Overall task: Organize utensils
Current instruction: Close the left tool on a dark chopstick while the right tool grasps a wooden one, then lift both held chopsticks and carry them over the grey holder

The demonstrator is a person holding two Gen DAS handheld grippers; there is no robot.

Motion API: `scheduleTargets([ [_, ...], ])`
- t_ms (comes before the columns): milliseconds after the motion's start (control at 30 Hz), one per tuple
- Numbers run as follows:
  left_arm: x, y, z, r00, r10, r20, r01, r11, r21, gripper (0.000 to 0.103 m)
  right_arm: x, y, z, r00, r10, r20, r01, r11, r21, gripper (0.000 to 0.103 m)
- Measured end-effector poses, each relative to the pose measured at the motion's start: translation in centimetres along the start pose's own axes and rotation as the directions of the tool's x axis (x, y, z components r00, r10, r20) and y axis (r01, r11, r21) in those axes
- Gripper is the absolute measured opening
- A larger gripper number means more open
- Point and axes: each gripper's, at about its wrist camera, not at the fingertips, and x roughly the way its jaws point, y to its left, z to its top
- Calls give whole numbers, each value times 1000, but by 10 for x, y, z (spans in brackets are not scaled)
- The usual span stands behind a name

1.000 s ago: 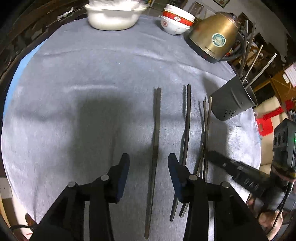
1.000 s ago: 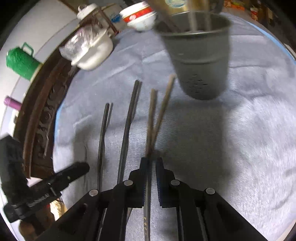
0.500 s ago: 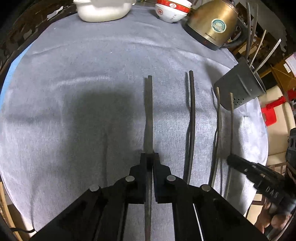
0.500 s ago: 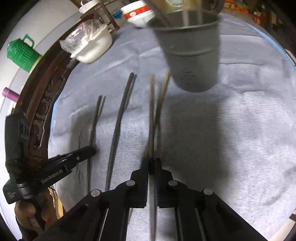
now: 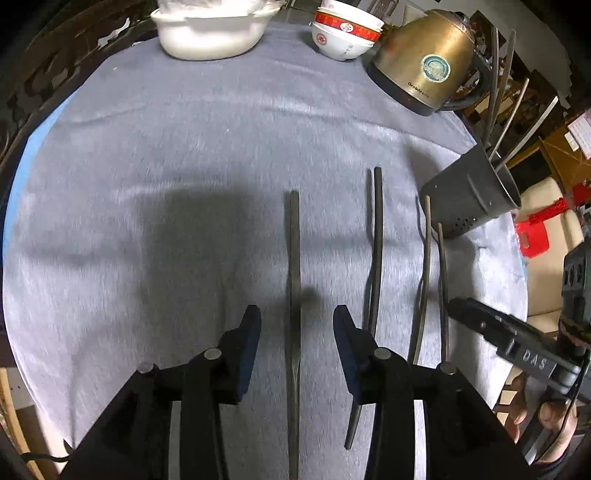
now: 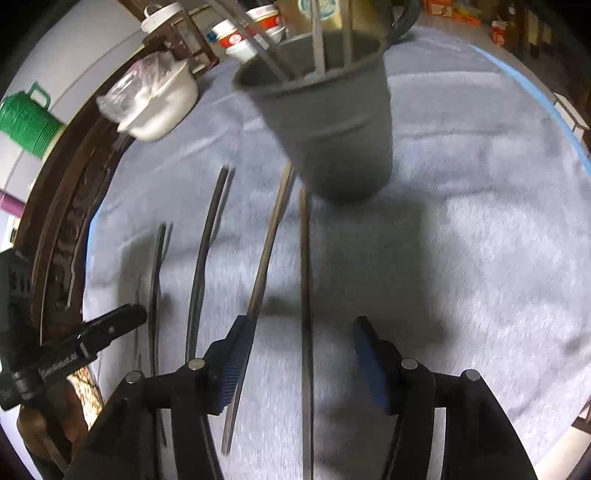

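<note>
Chopsticks lie in a row on the grey tablecloth (image 5: 184, 166), four of them, roughly parallel and apart, none yet in the grey utensil holder (image 5: 476, 199) at the right edge of the table, which already carries several upright sticks.

Change noted: half a second ago both grippers were pinched on a stick; now both are spread. The left gripper (image 5: 296, 325) stands with jaws wide on either side of the leftmost chopstick (image 5: 293, 280), not touching it. The right gripper (image 6: 303, 343) is likewise spread around the rightmost chopstick (image 6: 304, 295), with the neighbouring light-brown chopstick (image 6: 269, 243) passing just beside its left finger (image 6: 236, 358). Both sticks rest on the cloth.

Judgement: each stick appears to have been straightened and released, so this reads as an aligning step and not a pickup; transfer to the holder remains outstanding.

Orientation: every chopstick's long axis runs away from the person, far ends toward the holder, the gold kettle (image 5: 424, 62) and the bowls (image 5: 343, 33). The second dark chopstick (image 5: 376, 251) lies between the two attended sticks.
</note>
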Motion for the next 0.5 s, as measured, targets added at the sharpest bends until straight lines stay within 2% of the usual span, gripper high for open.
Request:
scheduleTargets([
  [67,2,-4,6,1000,16,-12,-16,1000,15,41,6,2,11,1000,-27,-12,27,1000,-5,59],
  [100,2,-3,7,1000,23,-20,-22,1000,21,41,10,4,16,999,-39,-24,39,999,-13,52],
  [167,7,-5,12,998,44,-54,-42,998,36,41,18,8,22,997,-57,-60,55,998,-31,33],
  [233,22,-13,19,994,71,-85,-67,997,44,41,21,15,28,993,-90,-77,85,994,-70,31],
  [300,30,-16,23,990,72,-121,-66,997,49,38,25,19,32,989,-104,-103,95,991,-90,16],
  [367,39,-16,26,983,54,-178,-46,998,46,16,28,25,36,985,-135,-110,121,984,-127,8],
  [400,39,-15,28,982,59,-178,-51,997,50,8,28,25,37,984,-135,-116,119,983,-139,7],
  [500,41,-6,30,976,-6,-218,10,1000,15,6,26,25,34,984,-126,-124,107,983,-151,6],
])
